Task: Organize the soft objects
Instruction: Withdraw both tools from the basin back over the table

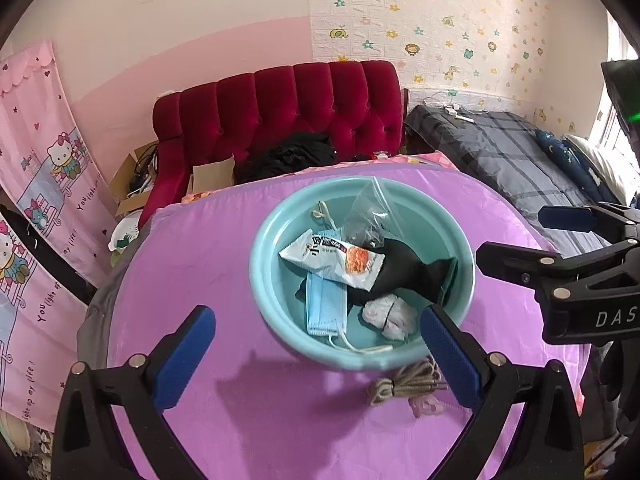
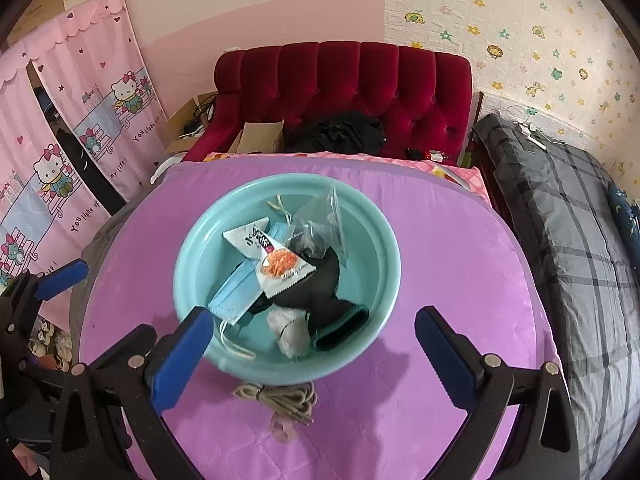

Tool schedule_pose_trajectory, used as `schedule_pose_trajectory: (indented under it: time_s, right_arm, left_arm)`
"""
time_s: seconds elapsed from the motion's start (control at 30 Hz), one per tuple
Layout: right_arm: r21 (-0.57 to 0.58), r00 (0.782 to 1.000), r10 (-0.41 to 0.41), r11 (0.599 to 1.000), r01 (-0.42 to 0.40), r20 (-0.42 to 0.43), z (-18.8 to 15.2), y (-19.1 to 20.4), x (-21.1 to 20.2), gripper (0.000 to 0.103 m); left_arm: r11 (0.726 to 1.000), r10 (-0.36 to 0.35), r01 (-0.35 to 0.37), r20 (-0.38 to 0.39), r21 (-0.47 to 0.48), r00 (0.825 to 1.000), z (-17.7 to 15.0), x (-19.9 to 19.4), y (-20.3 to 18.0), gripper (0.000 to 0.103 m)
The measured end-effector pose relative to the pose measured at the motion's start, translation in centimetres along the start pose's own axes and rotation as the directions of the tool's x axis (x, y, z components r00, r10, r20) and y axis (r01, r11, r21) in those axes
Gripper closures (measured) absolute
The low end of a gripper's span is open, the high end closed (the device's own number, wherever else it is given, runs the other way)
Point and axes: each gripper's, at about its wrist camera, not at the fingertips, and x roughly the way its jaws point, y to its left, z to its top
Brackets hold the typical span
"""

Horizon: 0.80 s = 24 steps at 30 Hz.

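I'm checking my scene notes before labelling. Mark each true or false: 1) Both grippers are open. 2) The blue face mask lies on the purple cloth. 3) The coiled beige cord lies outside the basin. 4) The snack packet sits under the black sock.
1) True: left gripper and right gripper hold nothing, jaws apart.
2) False: the blue face mask lies in the round teal plastic basin.
3) True: the coiled beige cord lies on the purple quilted cloth.
4) False: the white snack packet lies on the black sock.

"DAS" on right gripper (image 1: pixel 516 236) — "You light up my life!" on curtain (image 1: pixel 44 168)
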Motion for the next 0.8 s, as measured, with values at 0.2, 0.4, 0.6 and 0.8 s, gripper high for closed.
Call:
schedule_pose_trajectory:
  time_s: [0.2, 0.4, 0.6, 0.8]
  right_arm:
    - [0.008, 1.000, -0.007, 1.000, 0.007, 0.004, -2.0, 0.1, -1.1, 0.000]
    - [-0.003, 1.000, -0.015, 1.000, 0.015, -0.004, -4.1, 0.3, -1.5, 0.000]
    - [-0.017, 0.999, -0.030, 0.999, 0.029, -0.018, -6.9, 0.5, -1.4, 0.000]
    - [-0.016, 0.999, -0.028, 0.999, 0.027, -0.032, -10.1, 0.4, -0.8, 0.000]
  left_arm:
    - [1.000, 0.000, 0.000, 0.007, 0.000, 1.000, -1.6, -1.2, -0.3, 0.000]
    - [1.000, -0.006, 0.006, 0.002, 0.012, 1.000, -3.2, -1.6, -1.1, 0.000]
    - [1.000, -0.009, 0.009, -0.014, 0.016, 1.000, -6.0, -1.6, -1.6, 0.000]
    - [1.000, -0.020, 0.021, -0.039, 0.019, 0.999, -9.5, -1.2, -2.0, 0.000]
